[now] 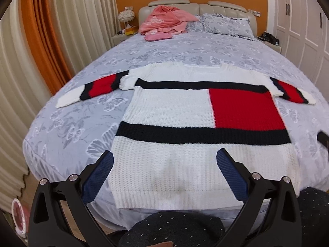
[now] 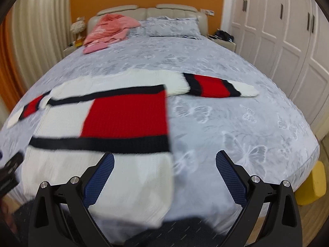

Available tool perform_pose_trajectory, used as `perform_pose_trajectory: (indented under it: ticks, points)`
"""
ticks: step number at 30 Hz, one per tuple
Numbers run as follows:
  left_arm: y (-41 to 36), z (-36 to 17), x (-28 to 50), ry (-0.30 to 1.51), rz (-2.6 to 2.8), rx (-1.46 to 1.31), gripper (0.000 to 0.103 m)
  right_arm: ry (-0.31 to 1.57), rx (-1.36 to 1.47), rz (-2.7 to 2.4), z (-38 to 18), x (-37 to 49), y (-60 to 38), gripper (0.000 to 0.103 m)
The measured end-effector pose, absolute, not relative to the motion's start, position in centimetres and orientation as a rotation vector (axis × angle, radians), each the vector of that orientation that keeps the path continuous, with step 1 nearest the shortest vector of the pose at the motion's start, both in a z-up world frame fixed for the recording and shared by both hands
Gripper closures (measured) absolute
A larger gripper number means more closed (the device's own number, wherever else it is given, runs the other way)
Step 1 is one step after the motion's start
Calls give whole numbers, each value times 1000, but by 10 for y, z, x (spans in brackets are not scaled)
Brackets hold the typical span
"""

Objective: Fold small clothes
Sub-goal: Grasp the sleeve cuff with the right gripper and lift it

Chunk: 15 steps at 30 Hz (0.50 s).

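Both tongs, left [image 1: 165,160] and right [image 2: 164,161], gape wide above the sweater's [image 1: 170,107] hem.

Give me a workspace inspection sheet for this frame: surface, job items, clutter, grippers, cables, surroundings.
Surface: bed with grey butterfly-print cover, smooth.
Job's things: knit sweater, white with red block and dark stripes, laid flat near the foot edge, both sleeves spread outward, unfolded.
Clutter: pink clothes heaped by the headboard; grey pillow beside them.
Grippers: left gripper jaws open, above the sweater hem, holding nothing; right gripper jaws open, above the sweater's right edge, holding nothing.
Cables: nothing seen.
Surroundings: orange and white curtains, white wardrobe, nightstands either side, yellow object on the floor.
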<state>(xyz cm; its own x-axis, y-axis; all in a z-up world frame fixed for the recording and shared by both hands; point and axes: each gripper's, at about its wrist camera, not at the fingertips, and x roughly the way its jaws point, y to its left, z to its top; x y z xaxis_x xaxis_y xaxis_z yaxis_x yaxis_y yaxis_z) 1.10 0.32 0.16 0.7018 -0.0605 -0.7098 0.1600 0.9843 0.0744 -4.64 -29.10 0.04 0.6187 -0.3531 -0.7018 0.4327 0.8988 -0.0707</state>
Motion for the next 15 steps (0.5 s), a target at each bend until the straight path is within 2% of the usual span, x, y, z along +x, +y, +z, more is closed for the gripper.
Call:
perform_pose_trajectory:
  ticks: [4, 9, 15]
  points:
    - [-8, -1, 21, 795, -156, 126, 5, 803, 180, -529, 2, -12, -384, 8]
    - [-27, -17, 40, 830, -171, 116, 5, 782, 430, -658, -6, 28, -529, 9]
    - [-55, -33, 60, 869, -190, 121, 5, 766, 669, -788, -40, 63, -660, 13]
